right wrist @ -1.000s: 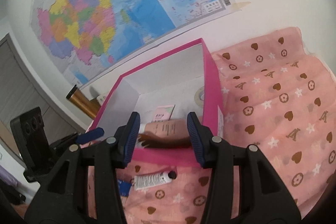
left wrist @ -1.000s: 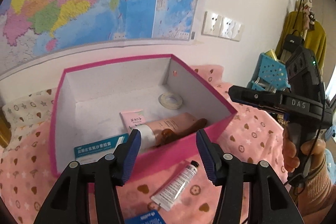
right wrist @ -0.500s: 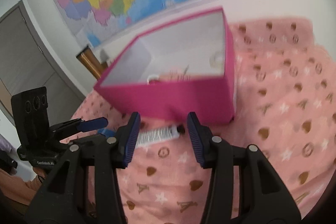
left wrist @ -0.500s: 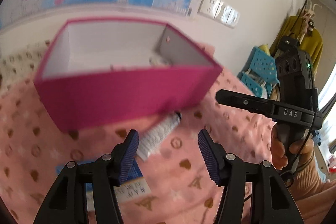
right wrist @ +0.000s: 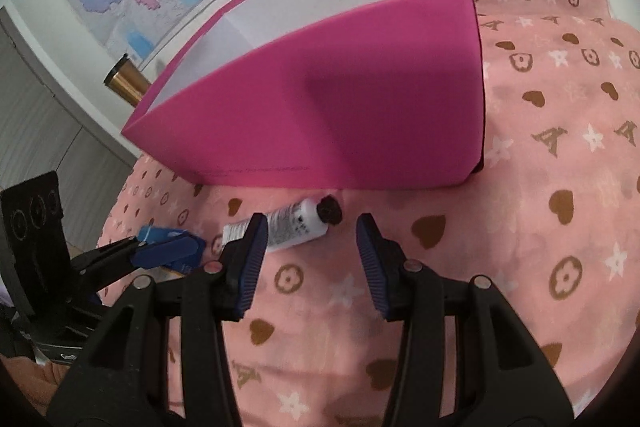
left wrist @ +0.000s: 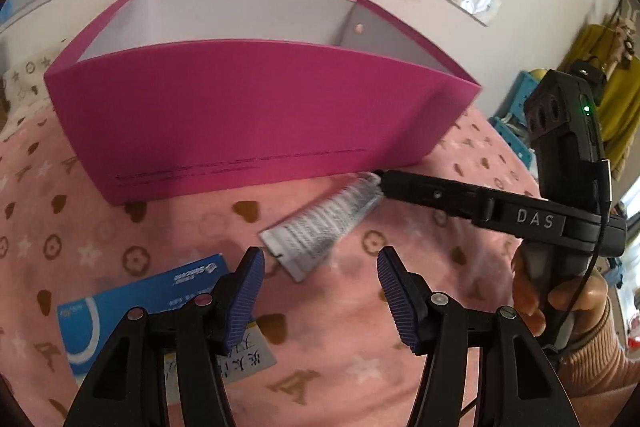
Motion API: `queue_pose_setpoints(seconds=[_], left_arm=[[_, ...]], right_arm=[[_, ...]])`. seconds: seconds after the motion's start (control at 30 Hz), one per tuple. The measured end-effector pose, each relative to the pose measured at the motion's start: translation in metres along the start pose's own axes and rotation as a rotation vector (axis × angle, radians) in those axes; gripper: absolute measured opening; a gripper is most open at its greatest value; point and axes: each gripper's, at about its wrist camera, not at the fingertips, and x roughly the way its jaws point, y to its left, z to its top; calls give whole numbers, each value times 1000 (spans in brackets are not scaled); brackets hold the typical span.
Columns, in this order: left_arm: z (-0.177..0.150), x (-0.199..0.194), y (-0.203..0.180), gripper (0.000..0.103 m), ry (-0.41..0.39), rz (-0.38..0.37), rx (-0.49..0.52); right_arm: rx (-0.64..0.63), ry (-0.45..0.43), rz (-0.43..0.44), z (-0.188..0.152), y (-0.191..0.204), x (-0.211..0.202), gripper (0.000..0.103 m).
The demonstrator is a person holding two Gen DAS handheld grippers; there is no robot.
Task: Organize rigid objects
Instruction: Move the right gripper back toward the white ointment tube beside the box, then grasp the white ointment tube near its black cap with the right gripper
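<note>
Both grippers hang with jaws spread and empty – the right gripper (right wrist: pixel 310 251) just short of the white tube (right wrist: pixel 288 225), the left gripper (left wrist: pixel 320 291) near its crimped tail. The tube lies on the pink cloth (right wrist: pixel 520 227) beside the magenta box (right wrist: pixel 340 99); it looks light, soft and slick – best pinched across its firm neck by the black cap (right wrist: pixel 330 209).

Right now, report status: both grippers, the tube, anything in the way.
Left gripper and right gripper open, empty. White squeeze tube with black cap lies on pink patterned cloth, before magenta cardboard box. Blue-and-white carton beside tube; nothing blocking.
</note>
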Motion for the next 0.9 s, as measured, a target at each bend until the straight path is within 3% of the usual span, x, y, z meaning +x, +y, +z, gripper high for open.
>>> queue_pose_setpoints(seconds=[0.33, 0.77, 0.9], left_arm=[[6, 17, -6, 60, 60, -6, 37], [5, 26, -17, 60, 71, -49, 53], [3, 25, -16, 60, 68, -38, 67]], right_arm=[[-14, 16, 3, 6, 5, 13, 49], [-114, 34, 26, -10, 11, 5, 46], [-61, 19, 7, -5, 1, 5, 46]])
